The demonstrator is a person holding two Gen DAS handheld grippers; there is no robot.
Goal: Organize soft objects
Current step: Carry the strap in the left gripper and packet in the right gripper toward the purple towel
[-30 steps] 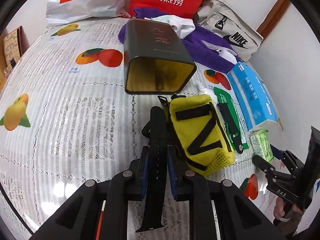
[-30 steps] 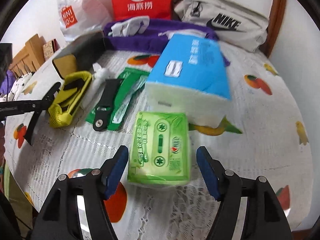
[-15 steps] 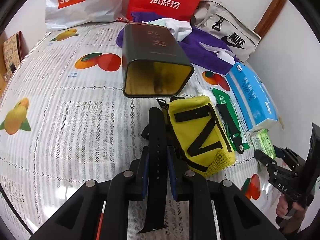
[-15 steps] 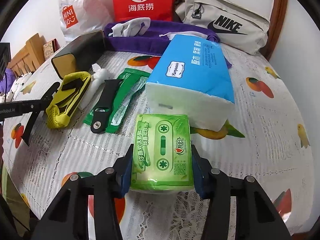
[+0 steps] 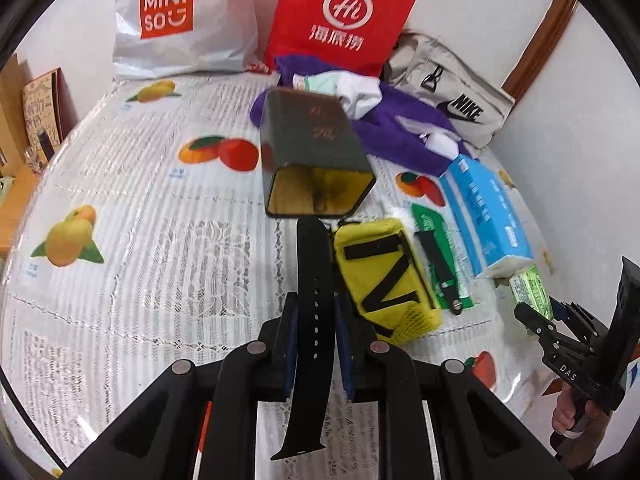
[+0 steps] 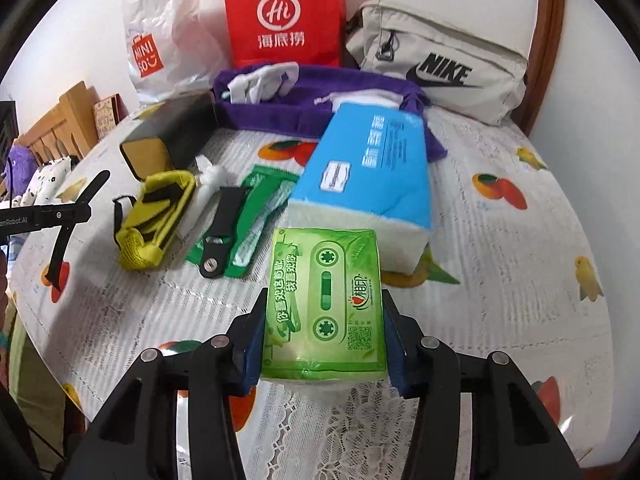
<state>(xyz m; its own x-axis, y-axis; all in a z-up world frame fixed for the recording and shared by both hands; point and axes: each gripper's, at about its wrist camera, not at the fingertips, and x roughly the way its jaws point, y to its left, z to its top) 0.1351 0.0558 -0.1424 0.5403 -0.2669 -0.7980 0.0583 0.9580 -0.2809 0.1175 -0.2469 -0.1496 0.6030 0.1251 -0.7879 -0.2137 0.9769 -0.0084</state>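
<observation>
Left gripper (image 5: 314,334): pads clamped on black watch strap (image 5: 311,312), strap hanging off the fruit-print tablecloth (image 5: 120,208).
Right gripper (image 6: 324,322): pads pressed on both sides of green tissue pack (image 6: 326,300), near table's front edge.
Blue tissue pack (image 6: 368,172): just behind green pack.
Yellow pouch (image 5: 384,276): mid-table, before dark tin (image 5: 312,160).

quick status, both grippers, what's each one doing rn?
Left gripper: shut on the black watch strap.
Right gripper: shut on the green tissue pack.
</observation>
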